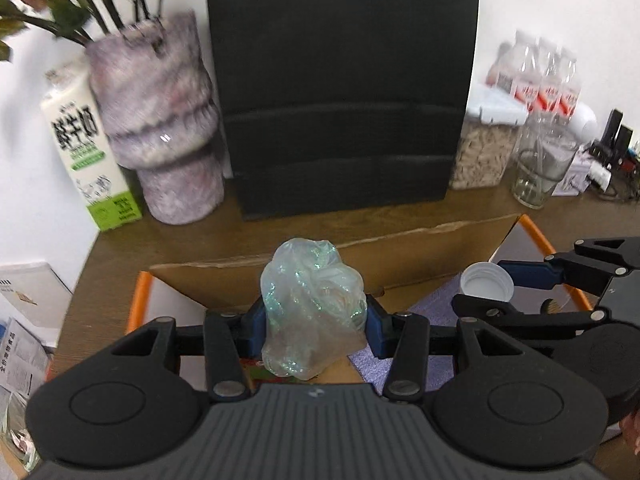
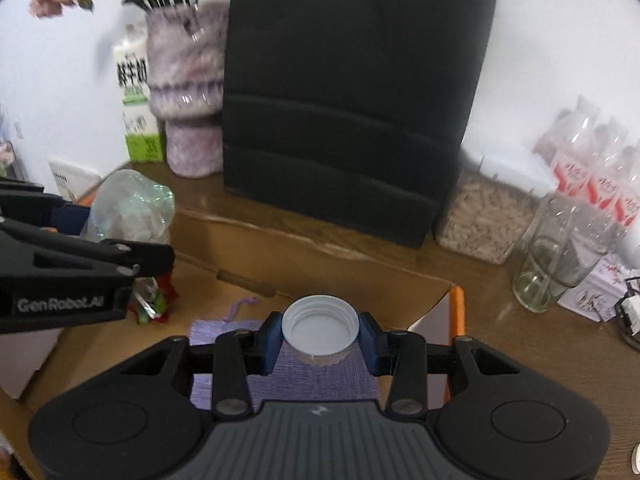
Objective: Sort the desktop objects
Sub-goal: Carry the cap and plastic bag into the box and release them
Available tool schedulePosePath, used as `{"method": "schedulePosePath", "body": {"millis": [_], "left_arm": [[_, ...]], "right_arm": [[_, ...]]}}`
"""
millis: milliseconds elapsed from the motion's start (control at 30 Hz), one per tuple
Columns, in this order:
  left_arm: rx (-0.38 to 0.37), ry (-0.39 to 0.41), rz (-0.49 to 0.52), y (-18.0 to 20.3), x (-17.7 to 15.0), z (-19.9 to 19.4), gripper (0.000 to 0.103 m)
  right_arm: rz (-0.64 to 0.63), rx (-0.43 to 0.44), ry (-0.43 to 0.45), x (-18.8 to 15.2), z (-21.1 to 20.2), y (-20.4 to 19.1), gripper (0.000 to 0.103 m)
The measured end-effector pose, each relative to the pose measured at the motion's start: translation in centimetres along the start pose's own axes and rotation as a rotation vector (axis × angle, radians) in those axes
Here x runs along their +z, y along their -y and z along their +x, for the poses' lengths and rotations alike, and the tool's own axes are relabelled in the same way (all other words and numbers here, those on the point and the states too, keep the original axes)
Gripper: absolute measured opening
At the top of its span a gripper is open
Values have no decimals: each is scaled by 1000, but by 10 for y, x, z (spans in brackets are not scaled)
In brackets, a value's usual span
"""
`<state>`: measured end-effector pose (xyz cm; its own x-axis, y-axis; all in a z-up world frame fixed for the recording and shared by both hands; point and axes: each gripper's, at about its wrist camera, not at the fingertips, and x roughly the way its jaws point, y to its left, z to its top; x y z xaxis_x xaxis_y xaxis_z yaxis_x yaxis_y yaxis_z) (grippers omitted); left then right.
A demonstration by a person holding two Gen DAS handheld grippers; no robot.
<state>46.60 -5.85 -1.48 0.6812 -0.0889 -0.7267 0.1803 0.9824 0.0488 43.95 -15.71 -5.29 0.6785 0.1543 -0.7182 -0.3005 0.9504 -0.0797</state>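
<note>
While the left gripper (image 1: 314, 328) is pinching a crumpled plastic bag (image 1: 314, 308) — soft, light, slippery — the right gripper (image 2: 320, 342) is clamping a stiff white cap (image 2: 320, 326) across its rim.

The right gripper (image 2: 320, 336) clamps a white cap (image 2: 320, 329) above a purple cloth (image 2: 288, 380) inside a cardboard box (image 2: 320, 276).

Brown wooden table (image 1: 120, 264), milk carton (image 1: 86, 152), mottled vase (image 1: 160, 120), black box (image 1: 340, 92), cardboard box (image 1: 400, 248), glass (image 1: 540, 168)
</note>
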Motion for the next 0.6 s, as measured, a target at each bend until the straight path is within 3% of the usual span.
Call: {"method": "schedulePosePath", "body": {"millis": [200, 333, 467, 533, 600], "left_arm": [[-20, -41, 15, 7, -4, 21, 48], [13, -64, 15, 9, -6, 28, 50], [25, -48, 25, 9, -8, 27, 60], [28, -33, 38, 12, -7, 23, 68], [32, -9, 46, 13, -6, 19, 81]], "right_arm": [[4, -7, -56, -1, 21, -2, 39], [3, 16, -80, -4, 30, -3, 39], [19, 12, -106, -6, 35, -2, 42], [25, 7, -98, -7, 31, -2, 67], [20, 7, -86, -7, 27, -1, 84]]}}
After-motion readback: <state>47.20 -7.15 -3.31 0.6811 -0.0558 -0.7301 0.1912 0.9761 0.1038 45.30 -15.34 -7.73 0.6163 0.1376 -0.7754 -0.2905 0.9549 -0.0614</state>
